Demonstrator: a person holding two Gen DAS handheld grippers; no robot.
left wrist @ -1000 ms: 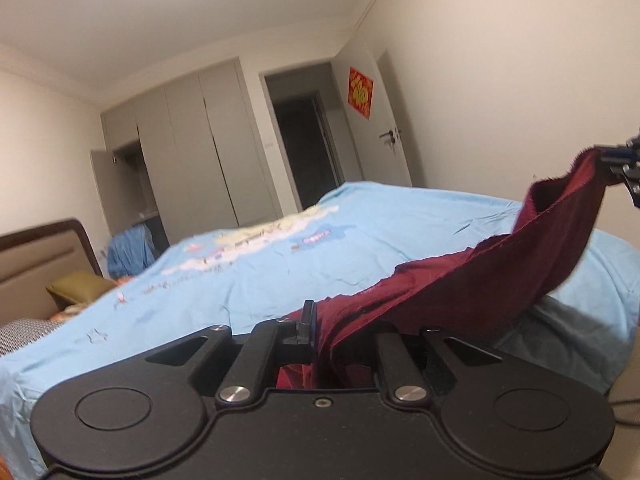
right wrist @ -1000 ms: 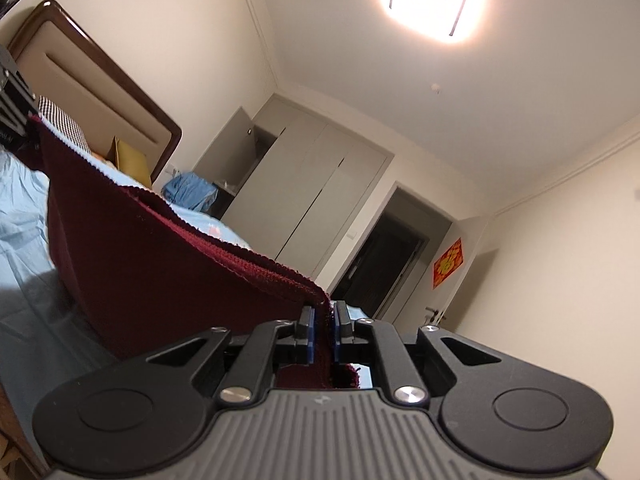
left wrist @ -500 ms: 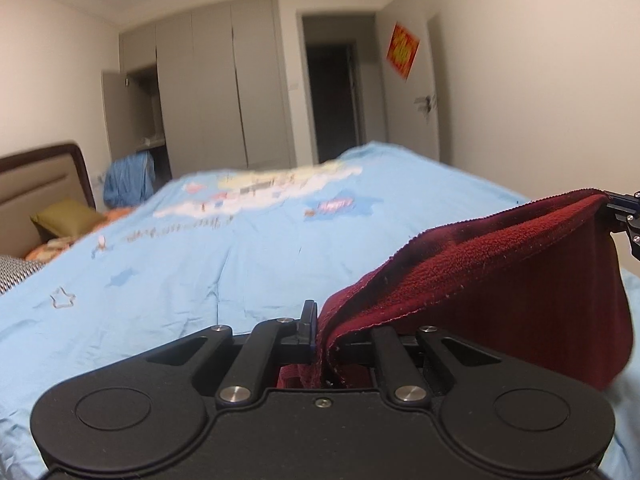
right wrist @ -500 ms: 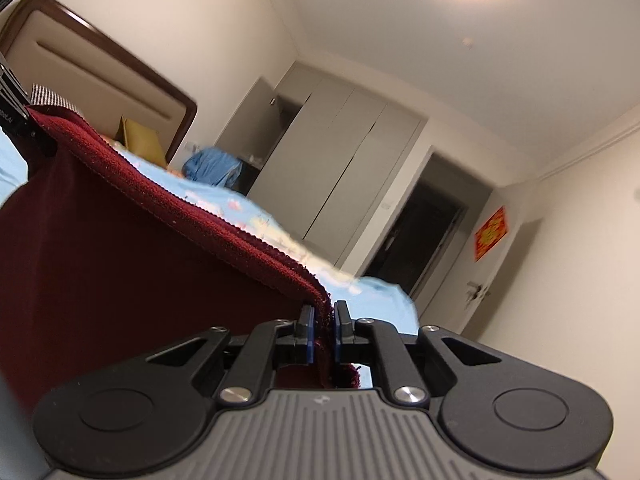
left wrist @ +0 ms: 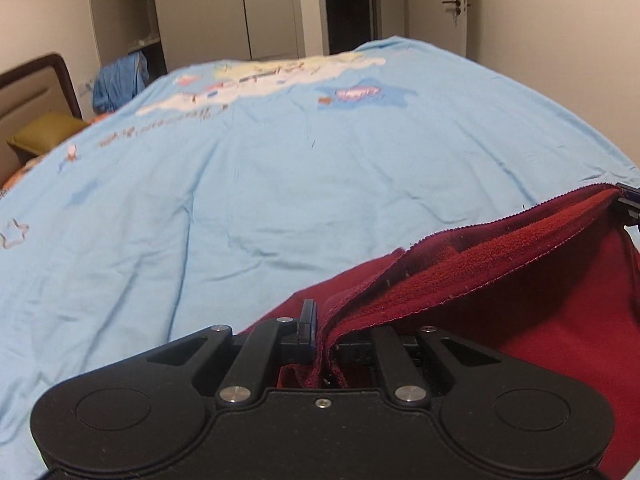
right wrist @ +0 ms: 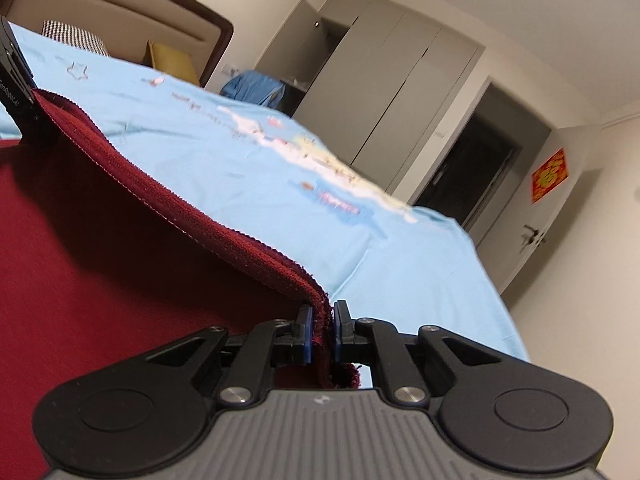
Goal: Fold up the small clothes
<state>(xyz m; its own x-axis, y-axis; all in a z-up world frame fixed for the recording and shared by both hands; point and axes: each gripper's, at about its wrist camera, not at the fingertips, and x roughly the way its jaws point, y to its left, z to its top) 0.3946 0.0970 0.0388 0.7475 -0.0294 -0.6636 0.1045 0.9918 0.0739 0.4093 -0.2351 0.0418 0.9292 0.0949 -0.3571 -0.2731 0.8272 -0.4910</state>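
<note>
While both grippers pinch it, the garment hangs betw. them, so notes below are judgement fr. the look of the cloth.

Garment: dark red garment (left wrist: 500, 264), held up over the bed (left wrist: 280, 184) by one edge, its lower part draped toward the blue sheet; what kind of clothing it is, can't tell.
Left gripper (left wrist: 320, 332): jaws clamped on a bunched corner of the red edge.
Right gripper (right wrist: 322, 332): jaws together on the other end of that edge, cloth squeezed betw. the blue pads (right wrist: 306, 334).
Handling: prob. light, soft, no stiffness; sags in a curve betw. the two grips, so needs tension to stay flat. Not slippery, not fragile.
Where to hold: corners or hem, as now; a mid-panel grip would likely bunch it.
Texture: fuzzy, towel-like pile on inner face, smoother outer face, stitched ribbed hem w. loose threads.
Bed: pale blue sheet, lightly creased, printed w. cartoon shapes & stars; soft, broad.
Room: grey wardrobe (right wrist: 384, 92), brown padded headboard (right wrist: 120, 16).
</note>
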